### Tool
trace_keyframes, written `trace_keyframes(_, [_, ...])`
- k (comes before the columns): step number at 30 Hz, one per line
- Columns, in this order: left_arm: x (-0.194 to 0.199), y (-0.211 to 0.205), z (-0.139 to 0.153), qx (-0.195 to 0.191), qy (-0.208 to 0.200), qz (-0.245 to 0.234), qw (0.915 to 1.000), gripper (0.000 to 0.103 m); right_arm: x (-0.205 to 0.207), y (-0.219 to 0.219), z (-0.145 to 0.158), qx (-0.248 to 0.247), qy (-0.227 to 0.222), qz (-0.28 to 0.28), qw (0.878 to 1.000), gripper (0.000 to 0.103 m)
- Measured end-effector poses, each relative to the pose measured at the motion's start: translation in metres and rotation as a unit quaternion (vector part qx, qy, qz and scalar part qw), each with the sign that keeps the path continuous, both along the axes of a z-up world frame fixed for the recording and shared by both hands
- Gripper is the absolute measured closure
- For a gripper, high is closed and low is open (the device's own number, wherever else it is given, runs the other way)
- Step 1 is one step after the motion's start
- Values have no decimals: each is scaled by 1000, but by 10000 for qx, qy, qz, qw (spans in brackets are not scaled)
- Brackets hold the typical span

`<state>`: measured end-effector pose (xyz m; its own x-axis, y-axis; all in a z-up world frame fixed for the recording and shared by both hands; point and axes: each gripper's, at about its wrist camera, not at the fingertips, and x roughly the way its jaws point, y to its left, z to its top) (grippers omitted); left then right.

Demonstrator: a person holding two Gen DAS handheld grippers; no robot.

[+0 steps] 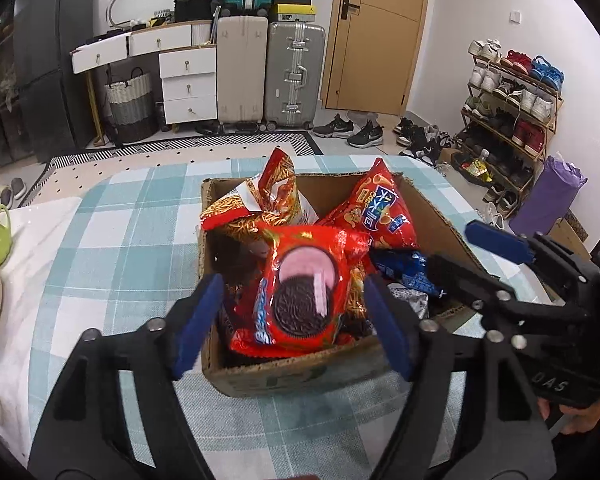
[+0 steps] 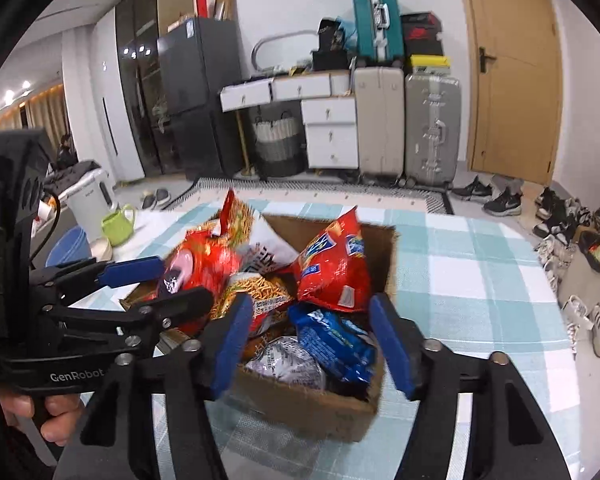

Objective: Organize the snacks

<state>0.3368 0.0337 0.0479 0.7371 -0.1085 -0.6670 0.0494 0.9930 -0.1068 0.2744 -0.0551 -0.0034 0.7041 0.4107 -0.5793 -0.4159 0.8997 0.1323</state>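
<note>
Table, teal-checked cloth (image 1: 112,248). Cardboard box (image 1: 284,376) on it, heaped with snack bags. Red cookie pack (image 1: 304,292) topmost; blue pack (image 2: 336,340) at the right. Left gripper (image 1: 292,328) and right gripper (image 2: 316,344): jaws apart, empty, poised over box.

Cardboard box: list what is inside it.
The cardboard box holds a red cookie pack on top, noodle-snack bags, a red chip bag and blue packs. Its bottom is covered.
</note>
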Motion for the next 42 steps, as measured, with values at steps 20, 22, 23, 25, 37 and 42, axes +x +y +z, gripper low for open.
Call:
trace_keyframes(20, [-115,15,16,14,-655,133,9978,1,-91,-38,14,451,-731,116,9962,1])
trace_keyframes(22, [-128,16,13,57,-746,117,9971,1,-98,-40,12,497,-793,134,9955,1])
trace_keyframes(23, [-133,16,11,77,-770,126,9969,1,-102,-39,9,474,-828,140,9953,1])
trace_keyframes(25, [-141,17,3,81,-781,156,9968,1,-107,-39,4,427,-864,156,9952,1])
trace_keyframes(37, [-151,26,-39,-51,-1048,379,9938,1,-117,-32,-27,181,-1042,212,9942,0])
trace_keyframes(42, [-146,28,-41,-27,-1256,533,9906,1,-122,-30,-30,151,-1352,182,9905,0])
